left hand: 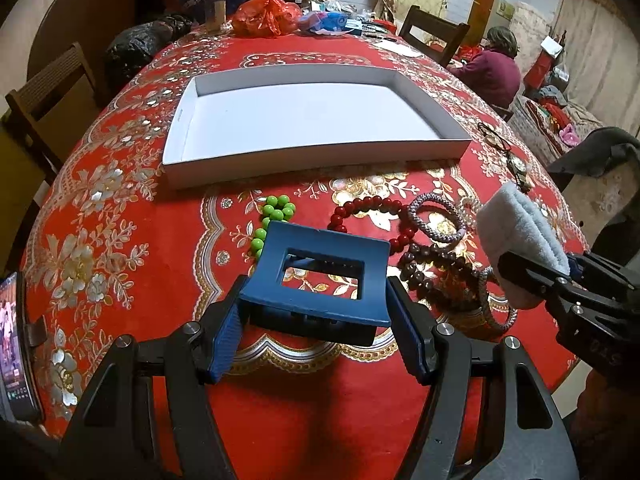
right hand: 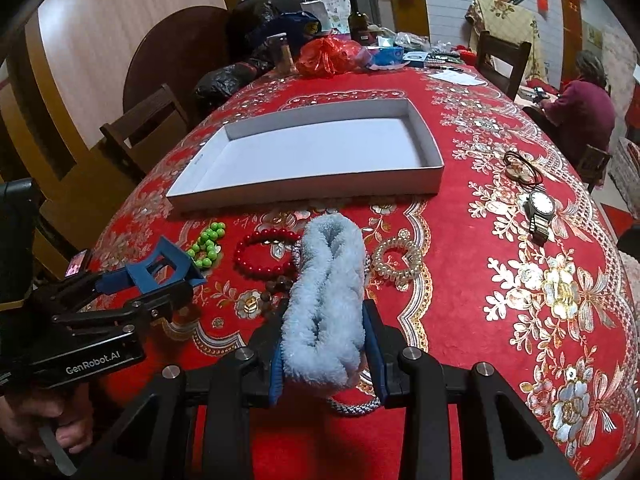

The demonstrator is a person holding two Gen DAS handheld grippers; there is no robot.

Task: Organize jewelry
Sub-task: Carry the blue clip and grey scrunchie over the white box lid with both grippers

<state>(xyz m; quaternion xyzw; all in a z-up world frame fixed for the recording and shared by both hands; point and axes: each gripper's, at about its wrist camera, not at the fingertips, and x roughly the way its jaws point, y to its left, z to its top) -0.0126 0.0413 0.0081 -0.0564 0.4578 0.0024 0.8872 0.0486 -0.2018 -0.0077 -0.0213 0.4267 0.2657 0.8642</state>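
Observation:
My left gripper (left hand: pixel 316 320) is shut on a blue hair claw clip (left hand: pixel 320 276) and holds it above the red tablecloth; it also shows in the right wrist view (right hand: pixel 160 270). My right gripper (right hand: pixel 326 344) is shut on a fluffy light-blue scrunchie (right hand: pixel 328 292), seen too in the left wrist view (left hand: pixel 520 236). A white shallow box (left hand: pixel 312 120) (right hand: pixel 316 152), with nothing in it, lies beyond both. On the cloth lie a green bead bracelet (left hand: pixel 272 216), a red bead bracelet (right hand: pixel 266 256), dark wooden beads (left hand: pixel 432 264), a grey braided band (left hand: pixel 436 216), a clear spiral hair tie (right hand: pixel 396 258) and a wristwatch (right hand: pixel 540 208).
Black hair ties (right hand: pixel 524 168) lie by the box's right end. Bags, a bottle (right hand: pixel 358 20) and clutter crowd the table's far end. Wooden chairs (right hand: pixel 148 128) stand on the left and far right. A person (right hand: pixel 584 108) sits at right. A phone (left hand: pixel 14 344) stands at the left edge.

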